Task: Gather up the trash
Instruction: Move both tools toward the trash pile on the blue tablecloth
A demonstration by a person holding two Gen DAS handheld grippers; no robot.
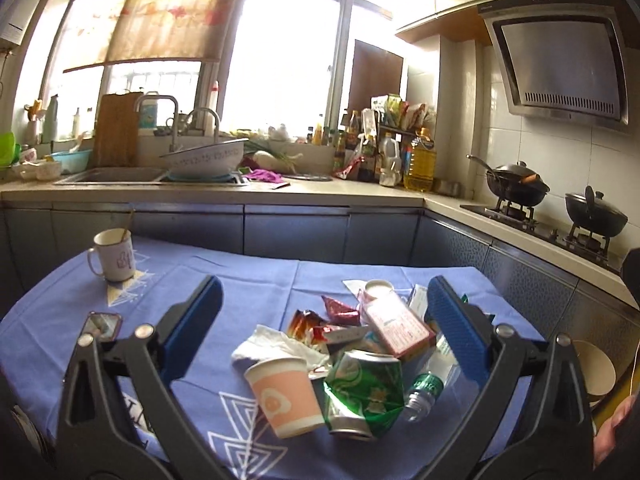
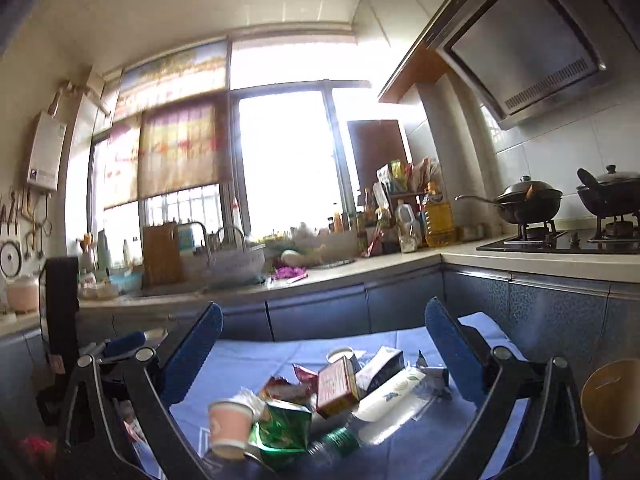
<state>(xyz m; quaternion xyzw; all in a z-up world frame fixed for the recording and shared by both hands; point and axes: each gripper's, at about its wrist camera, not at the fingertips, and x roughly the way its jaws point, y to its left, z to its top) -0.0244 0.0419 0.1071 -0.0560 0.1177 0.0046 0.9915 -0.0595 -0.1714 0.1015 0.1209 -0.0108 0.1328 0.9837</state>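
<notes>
A heap of trash lies on the blue tablecloth: a pink paper cup on its side, a crushed green can, a clear plastic bottle, a pink carton, red wrappers and a white tissue. My left gripper hangs open over the heap, its blue fingers on either side. My right gripper is also open above the same heap, with the cup, can and carton between its fingers.
A white mug stands at the table's far left, a small mirror beside the left finger. A brown paper bag sits at the right. Behind runs a kitchen counter with sink, bottles and a stove with two woks.
</notes>
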